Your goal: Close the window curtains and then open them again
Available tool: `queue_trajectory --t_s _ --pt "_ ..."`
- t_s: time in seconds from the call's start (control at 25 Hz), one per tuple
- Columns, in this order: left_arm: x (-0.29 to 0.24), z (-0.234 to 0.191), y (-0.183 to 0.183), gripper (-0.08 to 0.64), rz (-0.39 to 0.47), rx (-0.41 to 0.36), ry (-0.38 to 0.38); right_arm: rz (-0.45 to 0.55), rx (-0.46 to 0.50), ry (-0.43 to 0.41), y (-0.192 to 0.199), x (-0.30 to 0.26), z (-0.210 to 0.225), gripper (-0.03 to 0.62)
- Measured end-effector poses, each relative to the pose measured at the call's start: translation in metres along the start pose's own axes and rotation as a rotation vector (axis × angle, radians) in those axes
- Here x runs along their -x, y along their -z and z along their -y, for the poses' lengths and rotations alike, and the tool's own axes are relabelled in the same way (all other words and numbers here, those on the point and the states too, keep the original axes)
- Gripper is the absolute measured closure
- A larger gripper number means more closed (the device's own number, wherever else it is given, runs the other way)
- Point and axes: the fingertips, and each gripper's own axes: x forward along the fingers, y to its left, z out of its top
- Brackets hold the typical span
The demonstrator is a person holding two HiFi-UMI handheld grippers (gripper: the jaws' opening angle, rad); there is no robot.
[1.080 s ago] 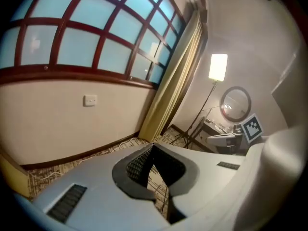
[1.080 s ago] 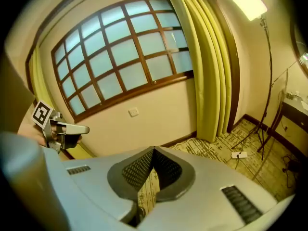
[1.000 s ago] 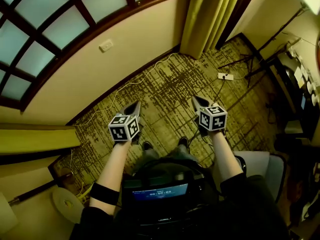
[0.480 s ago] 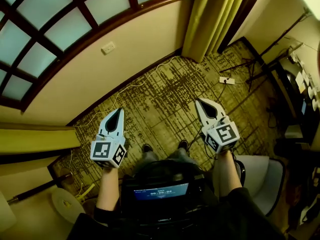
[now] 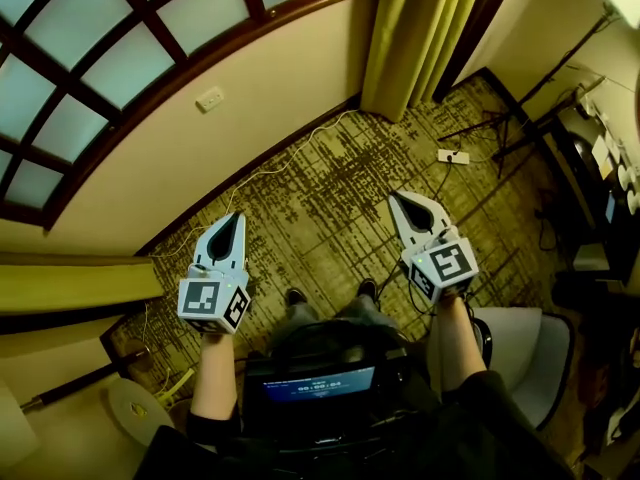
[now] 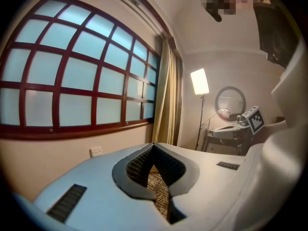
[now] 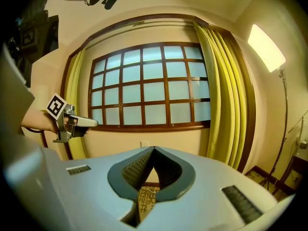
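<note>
The left hand-held gripper (image 5: 231, 220) has its jaws pressed together with nothing between them, and the right hand-held gripper (image 5: 396, 199) is the same: closed and empty. Both hover in front of the person above the patterned carpet (image 5: 330, 193), pointing toward the window (image 5: 90, 58).

The curtains hang gathered at the two ends of the window, the left curtain (image 5: 70, 280) and the right curtain (image 5: 420, 28), each well apart from its gripper, so the glass is uncovered and closing looks not yet begun.

Risks from here, as I judge them:
- Jaws kept closed would only push the cloth; they must open before taking a fold.
- A pinch on a thin edge could slip once pulled.
- Pulling downward instead of along the rail could strain the hangings.
- The white cable (image 5: 270, 165) along the wall and the stand legs (image 5: 505, 123) near the right curtain could catch a foot.
</note>
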Motion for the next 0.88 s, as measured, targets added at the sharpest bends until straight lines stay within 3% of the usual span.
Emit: queue_trajectory --t_s 0.44,0.68,0.88 --pt "-0.061 0.078 -0.022 0.56 0.024 -0.028 0.054 -0.01 -0.003 0.102 0.014 0.046 0.089 0.58" --pt "-0.099 0.126 -0.031 0.56 0.018 0.053 0.095 0.011 -0.011 0.163 0.009 0.067 0.142 0.58" --pt "-0.132 0.138 -0.033 0.56 0.0 0.036 0.131 0.013 -0.053 0.188 0.012 0.063 0.166 0.58"
